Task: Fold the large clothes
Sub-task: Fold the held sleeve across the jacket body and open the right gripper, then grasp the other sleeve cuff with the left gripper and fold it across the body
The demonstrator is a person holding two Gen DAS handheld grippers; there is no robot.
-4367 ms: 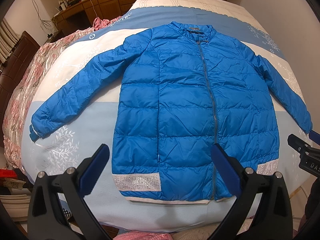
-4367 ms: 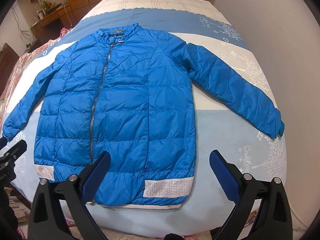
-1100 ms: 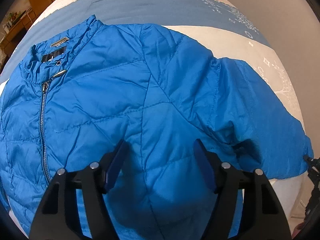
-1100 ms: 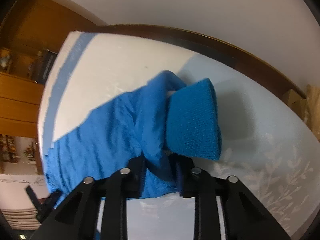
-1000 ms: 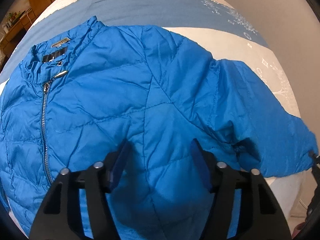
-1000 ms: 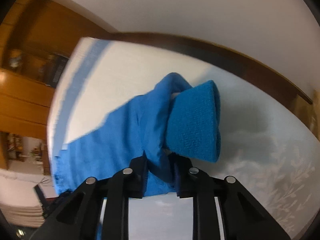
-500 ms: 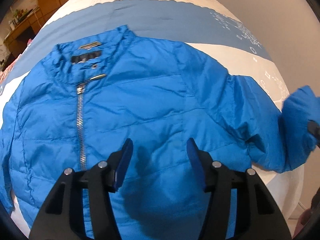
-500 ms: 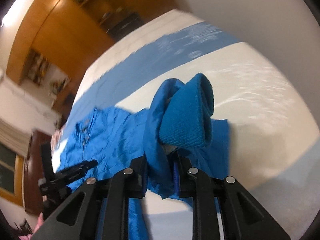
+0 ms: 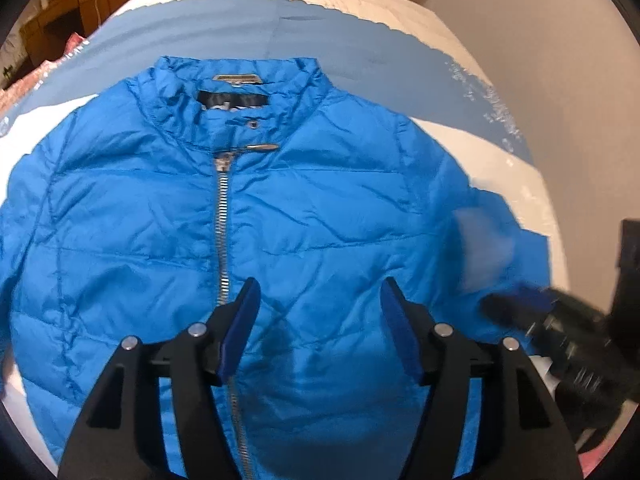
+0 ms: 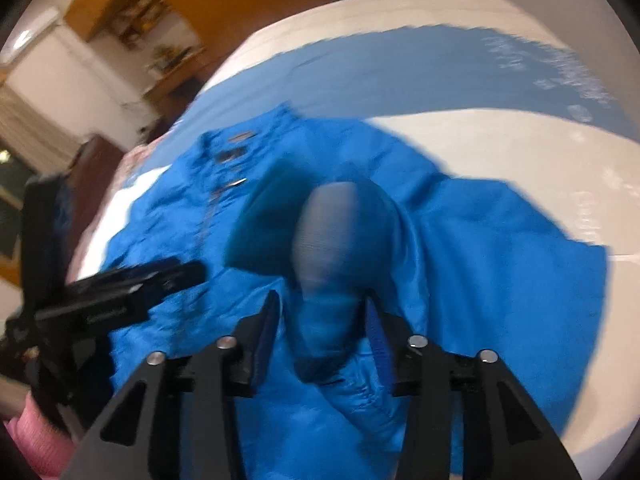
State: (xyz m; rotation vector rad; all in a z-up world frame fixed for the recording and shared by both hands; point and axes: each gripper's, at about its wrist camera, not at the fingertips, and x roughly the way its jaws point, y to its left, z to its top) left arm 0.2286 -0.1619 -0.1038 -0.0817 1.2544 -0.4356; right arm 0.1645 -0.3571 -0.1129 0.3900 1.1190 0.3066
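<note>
A blue puffer jacket (image 9: 160, 216) lies front-up on the bed, zipper (image 9: 221, 216) closed, collar far from me. My left gripper (image 9: 318, 328) is open and empty, hovering low over the jacket's chest just right of the zipper. My right gripper (image 10: 320, 320) has its jaws parted around the jacket's right sleeve cuff (image 10: 328, 248), which is blurred; the sleeve (image 10: 500, 248) is drawn in over the jacket body. The right gripper also shows in the left wrist view (image 9: 532, 312), and the left gripper in the right wrist view (image 10: 120, 292).
The bedspread (image 9: 280, 28) has blue and cream bands. A wall (image 9: 560, 60) runs along the bed's right side. Wooden cabinets (image 10: 224, 0) stand beyond the head of the bed. A pink quilt (image 9: 36, 76) lies at the far left edge.
My right gripper has carried the cuff from the bed's right edge in over the jacket, and its jaws have widened. My left gripper has slid left towards the zipper.
</note>
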